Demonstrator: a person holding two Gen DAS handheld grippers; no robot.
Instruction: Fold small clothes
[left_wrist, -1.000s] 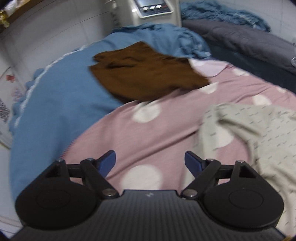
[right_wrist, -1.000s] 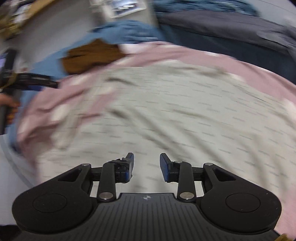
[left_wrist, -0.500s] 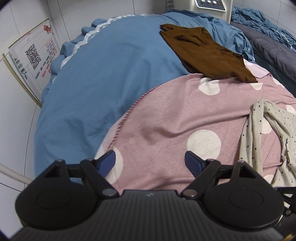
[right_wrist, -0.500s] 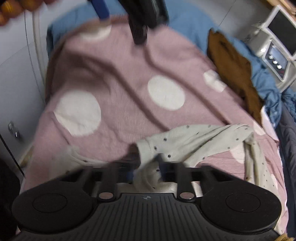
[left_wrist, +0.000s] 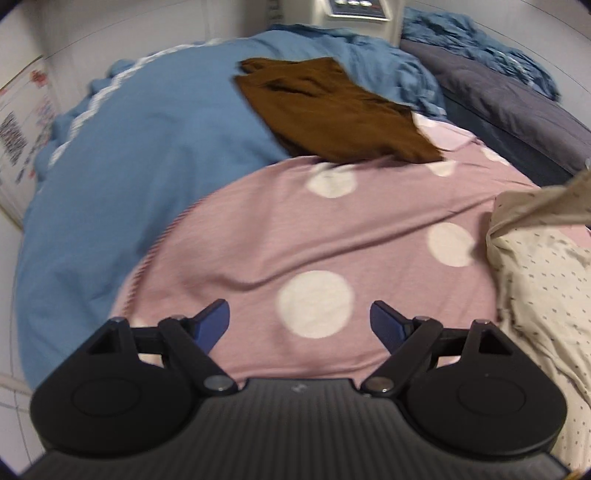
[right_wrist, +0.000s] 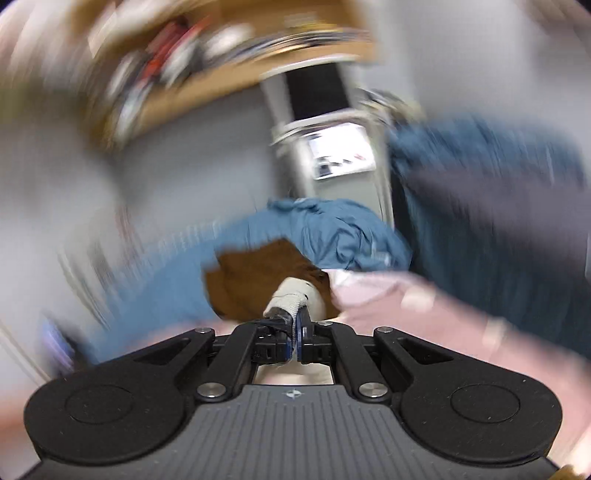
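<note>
- A blue quilt covers the far and left part of the bed, with a dark grey cover along its right side.
- A pink blanket with white dots lies spread over the near part of the bed, below both grippers.
- A brown garment rests where the blue quilt meets the pink blanket, overlapping both.
- A cream dotted garment lies crumpled on the right side of the pink blanket; one part of it rises taut toward the right edge of the left wrist view.
- The left gripper hangs above the pink blanket with its fingers spread wide and nothing between them.
- The right gripper has its fingers pressed together on a bunched fold of the cream garment, which sticks out just past the tips; that view is badly blurred.
</note>
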